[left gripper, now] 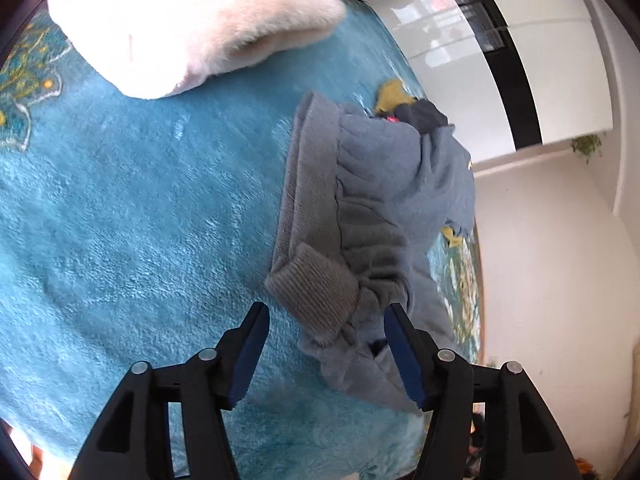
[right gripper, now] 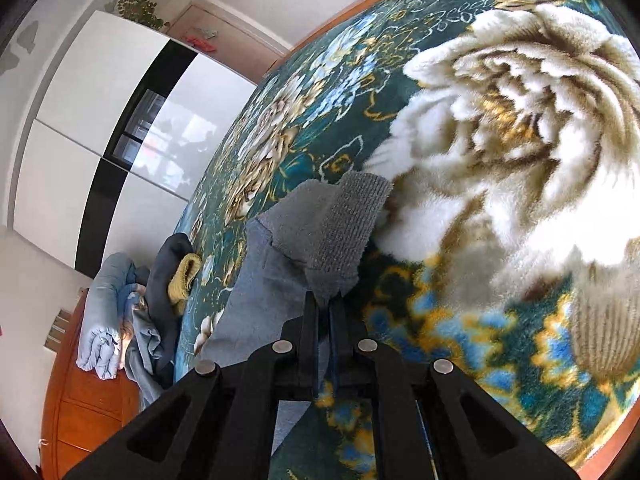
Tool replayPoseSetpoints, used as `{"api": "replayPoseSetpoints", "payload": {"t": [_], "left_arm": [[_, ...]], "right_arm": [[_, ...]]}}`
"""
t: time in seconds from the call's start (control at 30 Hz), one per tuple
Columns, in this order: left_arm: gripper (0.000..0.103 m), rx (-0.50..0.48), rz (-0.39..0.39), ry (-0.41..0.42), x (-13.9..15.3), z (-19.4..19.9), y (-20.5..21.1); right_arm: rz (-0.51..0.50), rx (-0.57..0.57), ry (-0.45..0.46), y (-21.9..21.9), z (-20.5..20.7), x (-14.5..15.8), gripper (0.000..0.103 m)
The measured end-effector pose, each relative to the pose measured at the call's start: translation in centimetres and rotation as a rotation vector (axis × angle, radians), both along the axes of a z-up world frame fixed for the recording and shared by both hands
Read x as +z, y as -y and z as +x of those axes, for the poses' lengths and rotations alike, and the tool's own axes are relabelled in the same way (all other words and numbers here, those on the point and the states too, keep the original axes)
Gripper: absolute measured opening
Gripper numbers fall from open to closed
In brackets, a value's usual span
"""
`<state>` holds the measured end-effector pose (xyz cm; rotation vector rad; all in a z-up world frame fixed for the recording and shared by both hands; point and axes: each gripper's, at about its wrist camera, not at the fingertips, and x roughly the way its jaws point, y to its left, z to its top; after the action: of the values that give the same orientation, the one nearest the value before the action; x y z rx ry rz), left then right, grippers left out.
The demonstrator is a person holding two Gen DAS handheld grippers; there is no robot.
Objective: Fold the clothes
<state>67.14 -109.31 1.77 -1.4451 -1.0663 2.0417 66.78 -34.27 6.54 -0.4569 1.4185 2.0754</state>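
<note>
A blue-grey knit sweater (left gripper: 376, 184) lies bunched on the teal plush blanket (left gripper: 140, 220) that covers the bed. One ribbed cuff (left gripper: 316, 284) is folded back onto the sweater. My left gripper (left gripper: 326, 312) stands open just short of that cuff, its blue pads apart on either side and not pressing the cloth. In the right wrist view my right gripper (right gripper: 324, 300) is shut on the other sleeve (right gripper: 260, 276) just behind its grey ribbed cuff (right gripper: 352, 220). The cuff stands up ahead of the fingers, above the flowered part of the blanket (right gripper: 500, 140).
A white fluffy cushion (left gripper: 192, 28) lies at the far side of the bed. A heap of dark and yellow clothes (left gripper: 404, 104) sits at the bed's edge beyond the sweater. A white and black wardrobe (left gripper: 480, 40) stands close by. A pale blue rolled quilt (right gripper: 104, 320) rests on wooden furniture (right gripper: 92, 400).
</note>
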Motion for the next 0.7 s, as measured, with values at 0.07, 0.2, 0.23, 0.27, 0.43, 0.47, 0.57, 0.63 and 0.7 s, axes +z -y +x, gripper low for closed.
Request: {"api": "replayPoseSetpoints", "payload": {"t": [0.07, 0.2, 0.23, 0.27, 0.43, 0.47, 0.57, 0.63, 0.7], "left_arm": [[0.062, 0.011, 0.061, 0.046, -0.5, 1.4, 1.8], [0.037, 0.051, 0.154, 0.090, -1.0, 1.9, 2.8], [0.033, 0.062, 0.160, 0.091, -1.1, 1.8, 2.3], [0.027, 0.072, 0.156, 0.091, -1.0, 1.6, 2.0], [0.016, 0.104, 0.070, 0.031, 3.2, 4.3, 4.3], [0.015, 0.103, 0.064, -0.017, 4.8, 4.2, 4.5], [0.014, 0.078, 0.024, -0.192, 10.2, 6.5, 7.3], [0.014, 0.074, -0.031, -0.275, 12.1, 8.8, 9.5], [0.014, 0.080, -0.105, -0.264, 11.3, 10.8, 12.2]], "right_arm": [[-0.008, 0.003, -0.002, 0.0, 0.1, -0.3, 0.004], [-0.021, 0.007, -0.004, 0.1, 0.5, -0.6, 0.004], [-0.021, 0.010, -0.001, 0.1, 0.6, -0.5, 0.004], [-0.021, 0.012, 0.000, 0.1, 0.6, -0.5, 0.005], [-0.019, 0.028, 0.010, 0.2, 0.3, 0.1, 0.005], [-0.010, 0.031, 0.013, 0.3, 0.2, 0.4, 0.005], [0.037, 0.051, -0.015, 0.6, 0.5, 1.9, 0.004], [0.079, 0.075, -0.053, 1.1, 0.9, 3.2, 0.004], [0.114, 0.107, -0.042, 1.9, 1.3, 3.3, 0.004]]}}
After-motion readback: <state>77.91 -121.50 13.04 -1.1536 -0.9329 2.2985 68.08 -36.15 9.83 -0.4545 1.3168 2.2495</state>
